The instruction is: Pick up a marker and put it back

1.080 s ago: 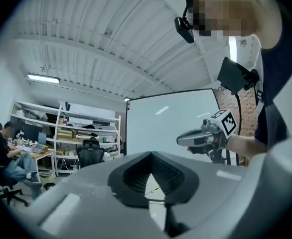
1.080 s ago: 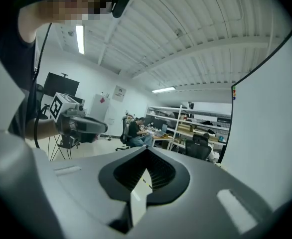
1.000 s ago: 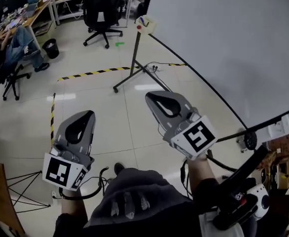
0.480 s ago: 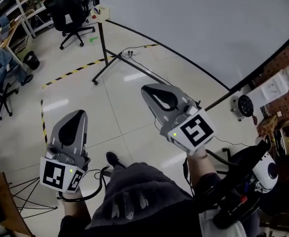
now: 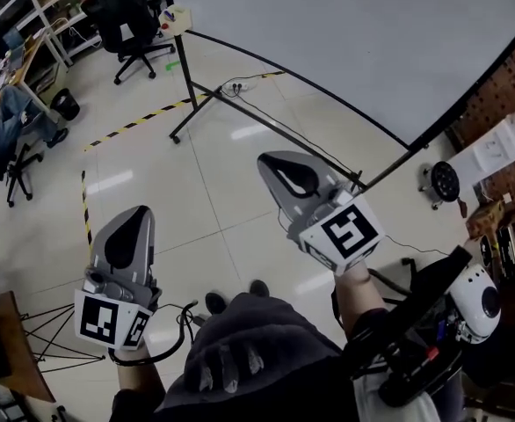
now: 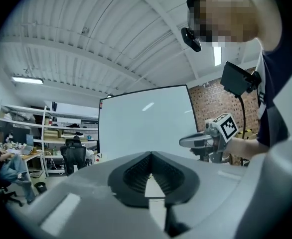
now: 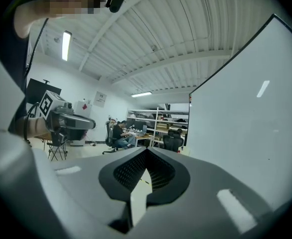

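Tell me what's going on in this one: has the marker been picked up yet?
Not yet. A person holds the left gripper and the right gripper out level over the floor beside a whiteboard on a stand. Both have their jaws together with nothing between them. A small tray at the board's far corner seems to hold markers, well ahead of either gripper.
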